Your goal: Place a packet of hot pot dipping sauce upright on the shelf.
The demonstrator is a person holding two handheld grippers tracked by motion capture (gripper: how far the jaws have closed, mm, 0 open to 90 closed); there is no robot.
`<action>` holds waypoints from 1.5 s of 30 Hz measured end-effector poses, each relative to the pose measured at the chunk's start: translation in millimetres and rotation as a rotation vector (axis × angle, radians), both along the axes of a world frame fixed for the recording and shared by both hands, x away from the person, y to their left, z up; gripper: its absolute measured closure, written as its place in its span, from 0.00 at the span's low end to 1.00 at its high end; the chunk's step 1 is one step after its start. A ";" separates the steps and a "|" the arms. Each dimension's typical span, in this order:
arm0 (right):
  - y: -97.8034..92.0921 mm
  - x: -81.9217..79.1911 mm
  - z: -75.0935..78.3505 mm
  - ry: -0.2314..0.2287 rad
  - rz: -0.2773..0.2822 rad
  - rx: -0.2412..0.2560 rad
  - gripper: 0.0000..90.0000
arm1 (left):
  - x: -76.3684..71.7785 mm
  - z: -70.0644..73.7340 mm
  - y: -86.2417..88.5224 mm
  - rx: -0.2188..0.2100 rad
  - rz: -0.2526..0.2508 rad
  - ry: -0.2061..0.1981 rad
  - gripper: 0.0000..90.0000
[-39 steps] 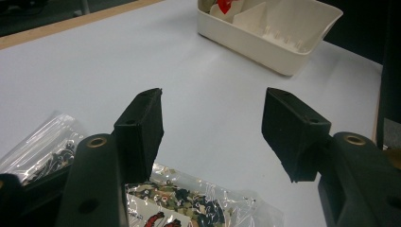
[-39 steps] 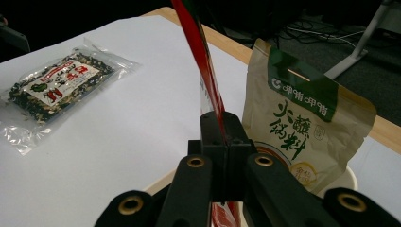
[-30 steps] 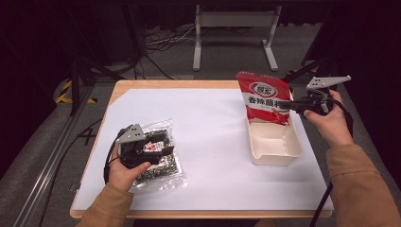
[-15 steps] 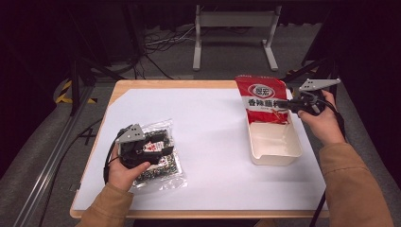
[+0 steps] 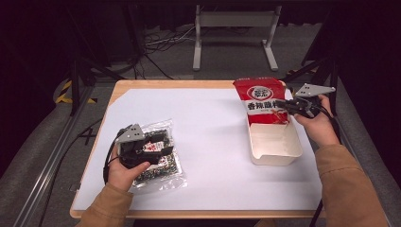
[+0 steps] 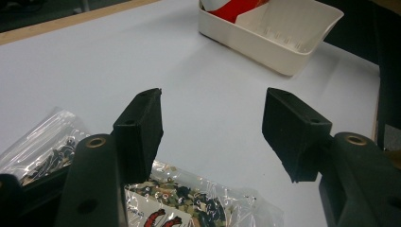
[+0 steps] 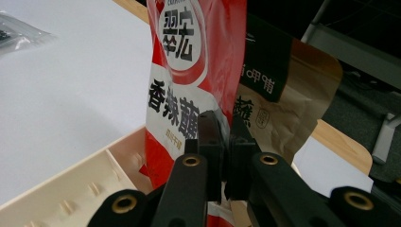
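Here we see the table (image 5: 208, 118) covered by a white sheet, its wooden edge showing at the far side. On its right part sits a cream plastic tray (image 5: 274, 146), and the red snack bag (image 5: 261, 101) stands upright at the tray's far end, its lower edge down inside the tray. In the right gripper view a brown paper pouch (image 7: 293, 94) stands just behind the red bag. Our right gripper (image 5: 286, 105) pinches the red bag's right edge — its jaws are pressed together on the foil. On the left part of the table lies a clear packet of dark dried food (image 5: 158, 156), flat on the sheet and well apart from the tray. Our left gripper (image 5: 156, 142) rests over that packet with its jaws spread wide — nothing is between them in its own view.
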State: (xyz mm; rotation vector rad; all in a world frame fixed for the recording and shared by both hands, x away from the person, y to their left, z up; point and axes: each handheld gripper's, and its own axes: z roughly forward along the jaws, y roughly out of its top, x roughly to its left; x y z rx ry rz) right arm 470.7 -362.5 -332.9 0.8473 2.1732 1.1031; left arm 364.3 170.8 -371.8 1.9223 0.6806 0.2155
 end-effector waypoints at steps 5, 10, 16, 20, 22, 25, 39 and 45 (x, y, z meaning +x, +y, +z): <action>-6.3 -2.7 -7.4 0.010 -0.019 -0.008 0.99 | 0.4 0.1 0.8 0.003 0.000 -0.005 0.43; -8.7 -5.4 -12.3 0.031 -0.044 -0.012 0.99 | 0.0 0.0 -0.1 0.001 0.002 0.002 0.43; -12.7 -6.7 -25.1 0.099 -0.098 -0.036 1.00 | 0.8 0.1 1.8 -0.006 0.005 0.008 0.43; -14.1 -7.7 -31.3 0.119 -0.120 -0.031 0.99 | 1.4 0.2 2.7 -0.002 0.009 0.008 0.43; -14.1 -8.2 -30.7 0.121 -0.124 -0.030 0.99 | 2.2 0.2 3.6 0.000 0.011 0.003 0.42; -14.1 -9.8 -29.5 0.119 -0.132 -0.025 0.93 | 3.2 -0.2 4.4 0.010 0.018 0.003 0.41; -23.0 -34.1 -17.2 0.030 -0.179 0.074 0.49 | 9.6 5.4 24.3 0.046 0.069 -0.046 0.31; -22.5 -55.9 -9.7 0.002 -0.208 0.081 0.45 | 11.8 9.1 35.0 0.075 0.082 -0.057 0.28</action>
